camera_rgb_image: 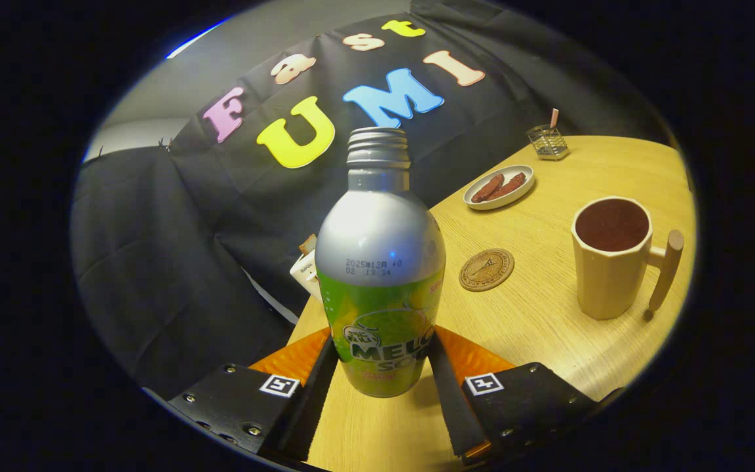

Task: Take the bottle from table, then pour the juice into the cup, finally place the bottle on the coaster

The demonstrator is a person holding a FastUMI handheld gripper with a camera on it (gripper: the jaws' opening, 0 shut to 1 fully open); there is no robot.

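Spanning the scene: the worktop (548, 314), pale wood grain, tilted in the gripper view; its near corner ends just left of the bottle, and its far edge runs up behind the plate and the rack.
Wall: black creased cloth hangs behind and to the left of the worktop, with a grey surface above it.
Open room: bare wood lies between bottle, coaster and cup, and more bare wood in front of the cup.
Bottle (381, 262): silver shoulder and threaded neck, no cap on, green label below; it stands upright between the fingers, base on or just above the wood, I cannot tell which.
Gripper (381, 357): jaws clamped on the bottle, one finger pressed to each side of its lower label.
Cup (610, 259): cream, wooden handle on the right, dark inside; right of the bottle and well apart from it.
Plate (499, 187): small, oval, two brown sausage-like pieces on it, beyond the coaster.
Coaster (486, 269): round, cork-coloured, lying flat between bottle and cup, touching neither.
Rack (548, 142): small wire holder at the far edge.
White object (305, 269): behind the bottle at the worktop's left edge, mostly hidden.
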